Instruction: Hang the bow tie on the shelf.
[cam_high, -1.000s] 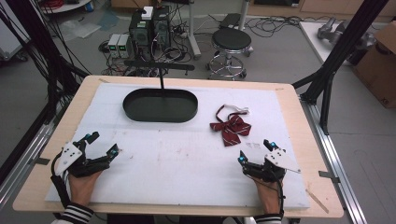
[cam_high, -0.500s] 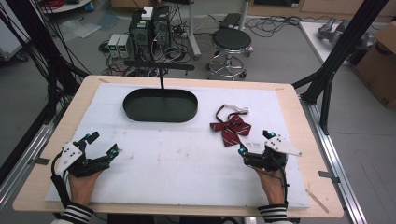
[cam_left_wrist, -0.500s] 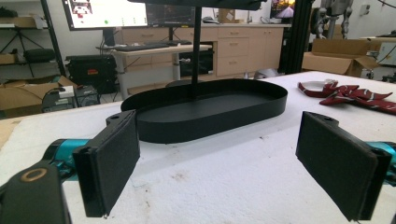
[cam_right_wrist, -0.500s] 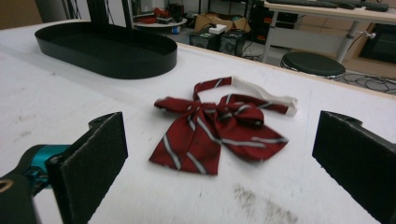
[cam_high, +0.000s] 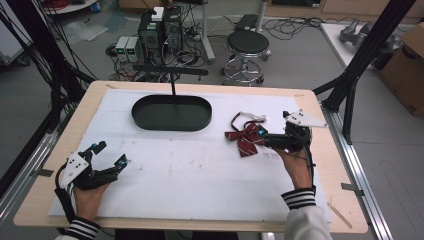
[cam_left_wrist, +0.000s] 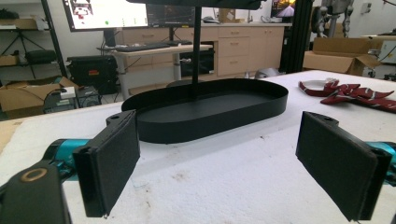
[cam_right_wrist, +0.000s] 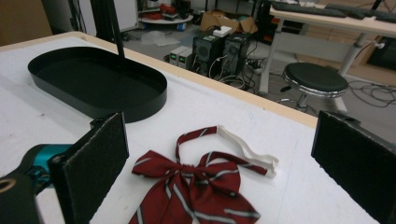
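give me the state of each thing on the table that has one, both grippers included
left gripper: open, jaws wide apart, nothing between them, low over the white mat
right gripper: open, jaws either side of the bow tie, not closed on it
bow tie: lying flat on the mat, white strap looped out beside it, not gripped
black tray: empty, upright post rising at its far edge

On the white-covered wooden bench (cam_high: 200, 175), the black oval metal tray (cam_high: 171, 113) lies at twelve o'clock. The dark red striped fabric bow tie (cam_high: 245, 137) lies at three o'clock of the tray, apart from it.

The right tool (cam_high: 263, 135) touches the bow tie's three o'clock edge; the left tool (cam_high: 111, 154) sits at eight o'clock, well apart.
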